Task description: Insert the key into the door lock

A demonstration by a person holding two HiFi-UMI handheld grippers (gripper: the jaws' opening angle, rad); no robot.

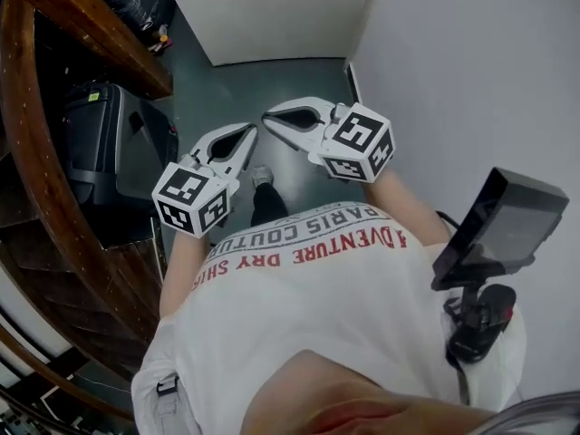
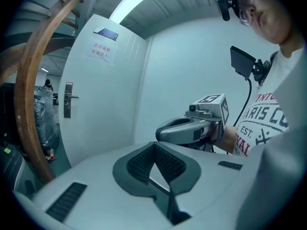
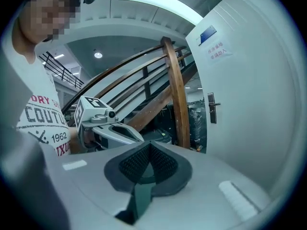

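A white door (image 1: 272,16) stands ahead, beyond dark floor. Its lever handle and lock plate (image 2: 68,98) show on the door's left edge in the left gripper view, and the same handle and lock plate (image 3: 211,107) show in the right gripper view, still far off. My left gripper (image 1: 251,132) and right gripper (image 1: 267,118) are held side by side at chest height, pointing toward the door. The left gripper's (image 2: 154,145) pads meet at the tip with nothing between them. The right gripper's (image 3: 150,145) pads also meet. No key shows in any view.
A curved wooden stair rail (image 1: 27,152) runs along the left, with a black case (image 1: 100,143) under it. A white wall (image 1: 471,80) closes the right side. A dark screen on a mount (image 1: 498,225) hangs at the person's chest.
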